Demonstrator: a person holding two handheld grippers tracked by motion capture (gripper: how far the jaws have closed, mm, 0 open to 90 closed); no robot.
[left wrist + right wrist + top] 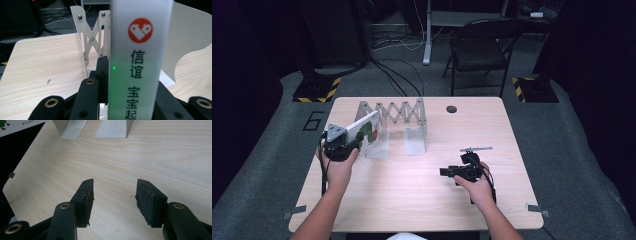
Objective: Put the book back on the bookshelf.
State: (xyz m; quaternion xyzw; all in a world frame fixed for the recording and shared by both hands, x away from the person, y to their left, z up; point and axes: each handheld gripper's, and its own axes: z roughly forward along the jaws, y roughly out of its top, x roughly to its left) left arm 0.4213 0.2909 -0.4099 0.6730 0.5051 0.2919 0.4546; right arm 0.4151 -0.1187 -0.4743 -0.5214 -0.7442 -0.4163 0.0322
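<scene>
The left gripper (343, 145) clamps a thin, glossy white book (140, 57), spine showing a red heart logo and black characters, at the pale wood-grain table's (412, 200) nine o'clock. An accordion-style grey metal rack (397, 117) stands just beside it, toward twelve. The right gripper (113, 200) rests at four o'clock, rubbery black jaws spread wide, empty.

My light wooden table (412, 200) carries a grey expanding rack (398, 122) at eleven o'clock from its centre, standing upright.
</scene>
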